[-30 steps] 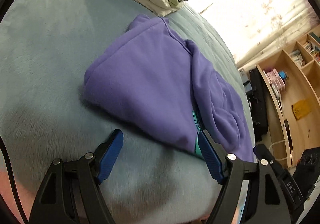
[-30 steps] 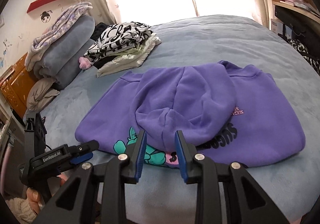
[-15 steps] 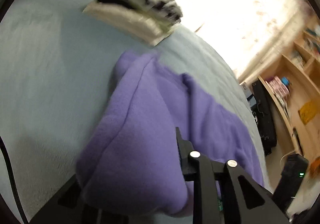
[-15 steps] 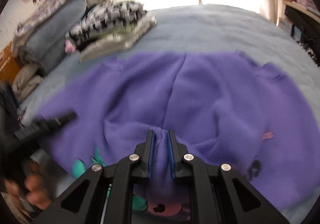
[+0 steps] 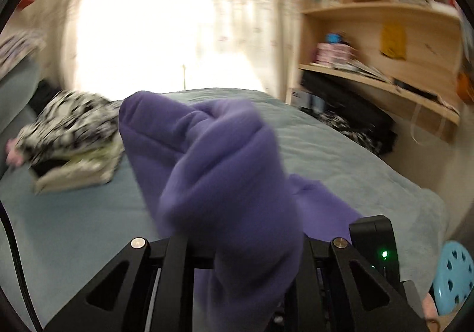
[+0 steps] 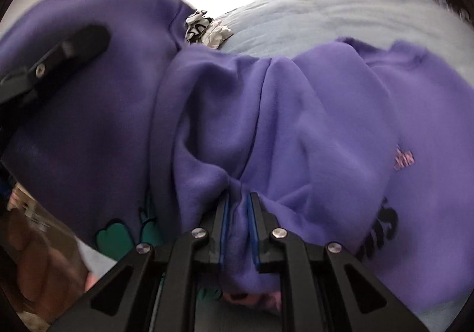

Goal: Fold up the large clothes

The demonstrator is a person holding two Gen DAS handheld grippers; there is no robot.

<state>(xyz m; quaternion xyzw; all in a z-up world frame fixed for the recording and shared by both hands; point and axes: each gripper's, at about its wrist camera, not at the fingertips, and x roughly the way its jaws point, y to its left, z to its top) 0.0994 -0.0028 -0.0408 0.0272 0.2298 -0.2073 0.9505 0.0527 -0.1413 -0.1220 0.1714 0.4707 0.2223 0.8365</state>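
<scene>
Purple fleece hoodie (image 6: 311, 124) with a teal and black print lies partly folded on the grey-blue bed (image 5: 74, 228), its hood bunched at the near edge. By the look of it the fold is about midway: one side is lifted off the bed and not yet laid over, and the final smoothing is left. Left tongs (image 5: 246, 255) are clamped on a thick wad of the purple fleece, raised and aimed slightly downward across the bed toward the window. Right tongs (image 6: 238, 228) are pinched on a ridge of the hood at the near edge, tilted steeply down, low over the bed. A black-and-white patterned clothes pile (image 5: 68, 127) sits well apart from the hoodie.
</scene>
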